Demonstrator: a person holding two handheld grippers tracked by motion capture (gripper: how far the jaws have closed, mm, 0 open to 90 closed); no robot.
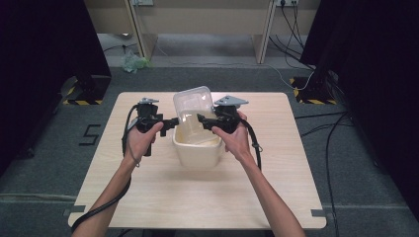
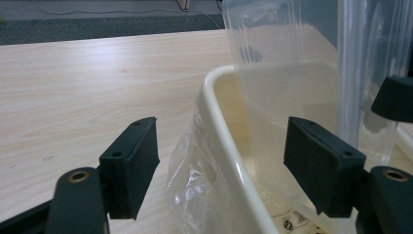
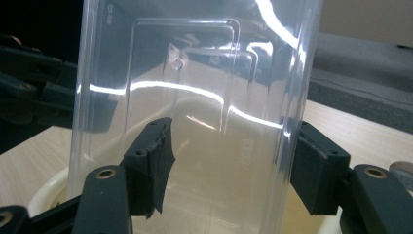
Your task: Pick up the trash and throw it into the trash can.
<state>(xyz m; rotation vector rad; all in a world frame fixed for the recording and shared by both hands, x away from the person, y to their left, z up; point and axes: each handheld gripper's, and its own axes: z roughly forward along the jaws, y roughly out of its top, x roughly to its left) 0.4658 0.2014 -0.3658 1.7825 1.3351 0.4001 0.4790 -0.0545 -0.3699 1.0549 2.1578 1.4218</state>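
A cream plastic bin (image 1: 196, 152) stands in the middle of the wooden table (image 1: 148, 192). A clear plastic container (image 1: 191, 98) stands upright in it, tilted back above the rim. My left gripper (image 1: 174, 123) is open at the bin's left side. In the left gripper view its jaws straddle the bin's rim (image 2: 219, 126) and a crumpled clear bag (image 2: 192, 183) on the outer wall. My right gripper (image 1: 202, 120) is open at the bin's right side. In the right gripper view the clear container (image 3: 195, 73) stands close before its jaws, with its edge against the right-hand pad (image 3: 316, 170).
Cables (image 1: 316, 123) run over the grey floor right of the table. Black curtains (image 1: 44, 44) stand on both sides. A wooden bench (image 1: 197, 19) and a green bag (image 1: 132, 63) are beyond the far edge.
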